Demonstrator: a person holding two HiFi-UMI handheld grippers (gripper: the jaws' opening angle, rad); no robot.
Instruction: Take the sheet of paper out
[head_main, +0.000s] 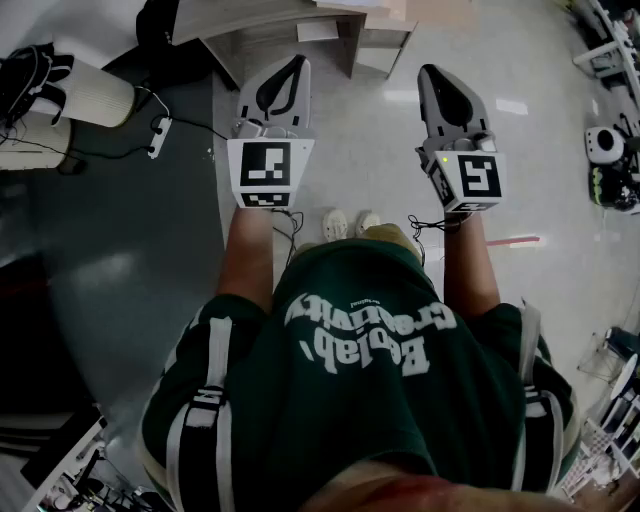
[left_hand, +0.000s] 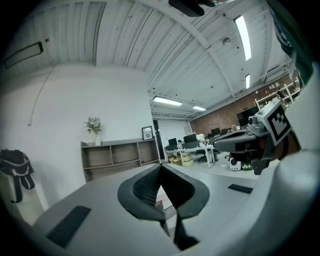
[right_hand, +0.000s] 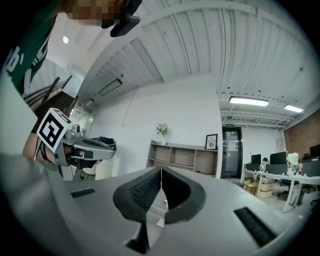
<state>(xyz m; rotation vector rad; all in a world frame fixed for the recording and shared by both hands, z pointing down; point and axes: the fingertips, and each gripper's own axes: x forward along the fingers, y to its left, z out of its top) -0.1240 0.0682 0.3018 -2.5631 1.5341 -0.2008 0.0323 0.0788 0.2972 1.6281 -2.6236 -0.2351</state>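
Both claws were shut tight and held nothing. The left claw (head_main: 299, 64) and the right claw (head_main: 429, 72) pointed level, out over the floor (head_main: 380, 140). I could see no paper anywhere, so I think the job had not started. Next, the person would need to find the paper, step up to it and open a claw. By the wall stood a shelf (left_hand: 117, 156). Its boxes looked empty, with flowers (left_hand: 93, 125) on top.
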